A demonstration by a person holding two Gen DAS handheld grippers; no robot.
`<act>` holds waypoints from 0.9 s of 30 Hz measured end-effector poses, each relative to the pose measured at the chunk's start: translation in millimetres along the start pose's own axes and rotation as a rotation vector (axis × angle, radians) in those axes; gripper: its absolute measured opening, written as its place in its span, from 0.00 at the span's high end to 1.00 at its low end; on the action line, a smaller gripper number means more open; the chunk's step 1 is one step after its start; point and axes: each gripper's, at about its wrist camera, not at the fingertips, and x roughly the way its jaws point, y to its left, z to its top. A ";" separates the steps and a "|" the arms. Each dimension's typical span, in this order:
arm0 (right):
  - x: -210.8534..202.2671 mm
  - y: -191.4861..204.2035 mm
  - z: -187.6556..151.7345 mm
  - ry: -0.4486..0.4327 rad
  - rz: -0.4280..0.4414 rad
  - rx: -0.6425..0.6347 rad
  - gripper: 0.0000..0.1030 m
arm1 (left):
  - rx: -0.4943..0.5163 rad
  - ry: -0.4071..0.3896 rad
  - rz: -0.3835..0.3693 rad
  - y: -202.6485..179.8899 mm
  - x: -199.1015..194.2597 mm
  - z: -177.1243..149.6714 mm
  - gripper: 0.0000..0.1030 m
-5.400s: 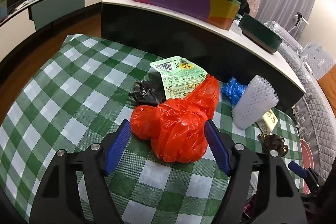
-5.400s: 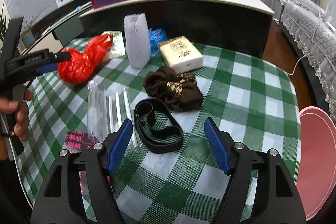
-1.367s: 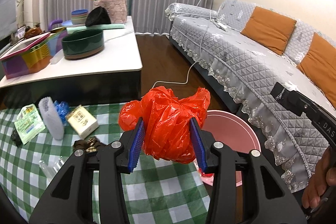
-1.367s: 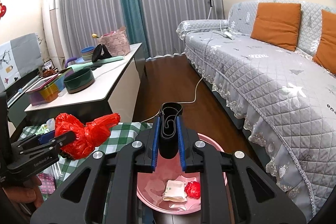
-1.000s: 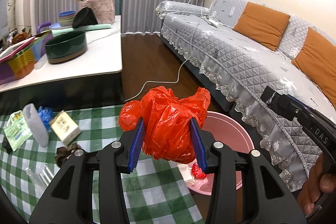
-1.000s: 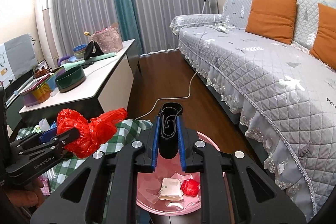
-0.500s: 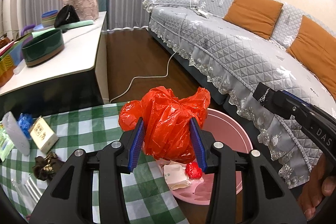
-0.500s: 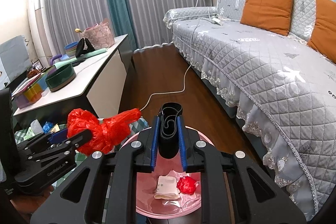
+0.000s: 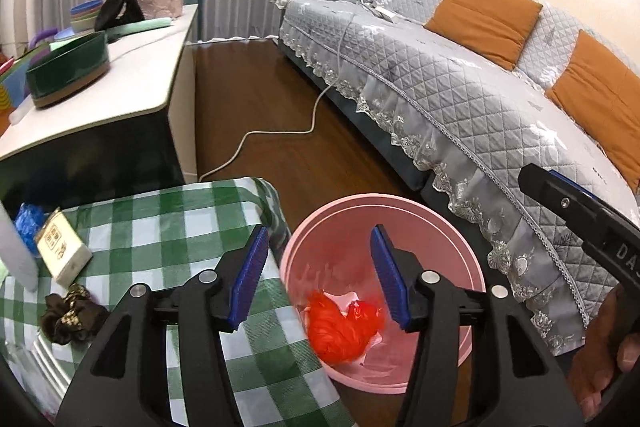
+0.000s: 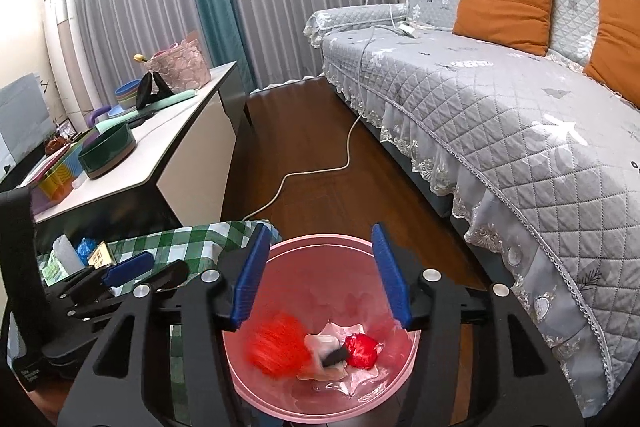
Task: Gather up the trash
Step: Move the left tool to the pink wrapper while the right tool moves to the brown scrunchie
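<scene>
Both grippers hang over the pink bin [image 9: 384, 205], which stands on the wooden floor just off the corner of the table [image 9: 160, 227] with the green checked cloth.

The left gripper [image 9: 318, 277] has its jaws opening, with nothing between the blue pads. The red plastic bag [image 9: 340, 331] lies inside the bin below them, blurred in the right wrist view.

The right gripper [image 10: 320, 277] is likewise opening, empty between its pads. A small black thing [image 10: 335, 358] (too blurred to name for sure) lies in the bin on white paper [image 10: 320, 345], beside a smaller red wad [image 10: 362, 347].

On the table near its far edge sit a small box [image 9: 60, 247] and a brown fabric scrunchie [image 9: 72, 315].
</scene>
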 end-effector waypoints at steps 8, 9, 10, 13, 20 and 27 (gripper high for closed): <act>-8.2 15.8 1.6 -0.013 0.031 -0.012 0.48 | -0.038 -0.034 0.046 23.4 -37.2 -11.8 0.49; -10.2 19.8 1.5 -0.017 0.038 -0.016 0.48 | -0.042 -0.038 0.052 26.9 -42.7 -13.8 0.49; -12.0 22.9 1.3 -0.020 0.044 -0.020 0.48 | -0.047 -0.042 0.060 30.3 -49.8 -17.1 0.49; -18.9 36.8 0.2 -0.031 0.068 -0.041 0.48 | -0.059 -0.054 0.083 41.1 -72.0 -28.1 0.49; -32.6 67.4 -2.1 -0.051 0.123 -0.068 0.48 | -0.065 -0.070 0.149 72.5 -122.6 -50.4 0.49; -43.8 103.8 -9.2 -0.060 0.198 -0.102 0.48 | -0.129 -0.096 0.228 112.4 -165.1 -77.0 0.49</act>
